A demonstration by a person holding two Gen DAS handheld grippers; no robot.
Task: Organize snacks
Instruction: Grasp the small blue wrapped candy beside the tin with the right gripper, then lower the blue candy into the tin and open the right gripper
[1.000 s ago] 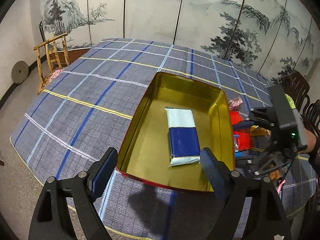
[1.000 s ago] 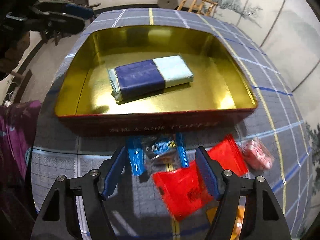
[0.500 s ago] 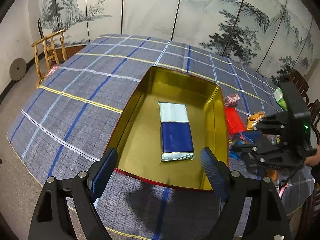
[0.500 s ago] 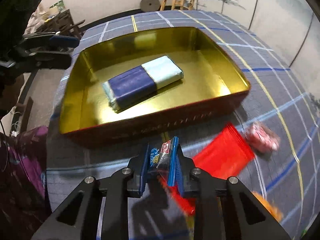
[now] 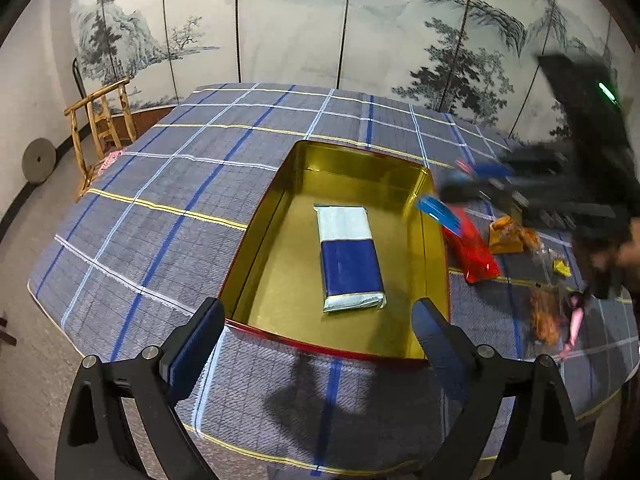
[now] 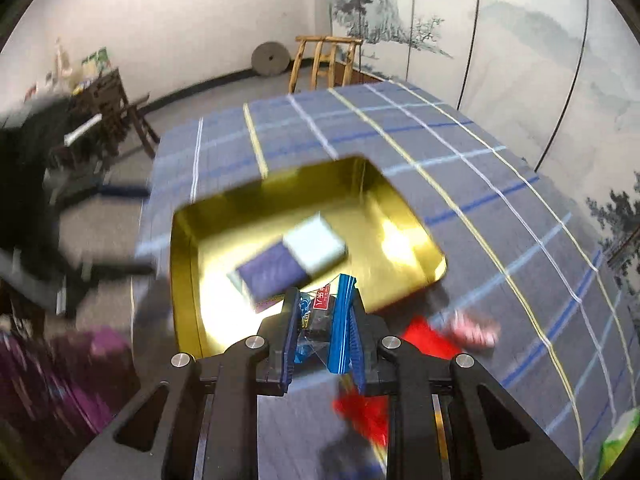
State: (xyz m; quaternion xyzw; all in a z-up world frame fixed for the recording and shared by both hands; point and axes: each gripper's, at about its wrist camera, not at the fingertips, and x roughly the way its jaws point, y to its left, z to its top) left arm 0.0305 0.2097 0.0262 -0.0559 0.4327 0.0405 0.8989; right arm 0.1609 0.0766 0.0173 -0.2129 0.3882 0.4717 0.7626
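Note:
A gold-lined tin box (image 5: 276, 204) with a red rim sits on the plaid tablecloth; it also shows in the right wrist view (image 6: 188, 280). A blue-and-white packet (image 5: 348, 256) lies flat inside it (image 6: 288, 260). My right gripper (image 6: 324, 320) is shut on a blue cookie packet (image 6: 320, 316), held in the air above the tin's near edge. In the left wrist view that gripper (image 5: 476, 184) is blurred by the tin's right rim with the blue packet (image 5: 438, 210) hanging from it. My left gripper (image 5: 316, 334) is open and empty, in front of the tin's near edge.
A red packet (image 5: 474, 252), an orange snack (image 5: 508, 236), a small yellow piece (image 5: 562, 268) and a pink-wrapped snack (image 6: 474, 328) lie on the cloth (image 5: 160, 200) right of the tin. A wooden chair (image 5: 104, 128) stands beyond the table's far left edge.
My right gripper closed on the blue cookie packet, lifted it off the cloth and carried it up toward the tin. The left gripper has pulled back a little.

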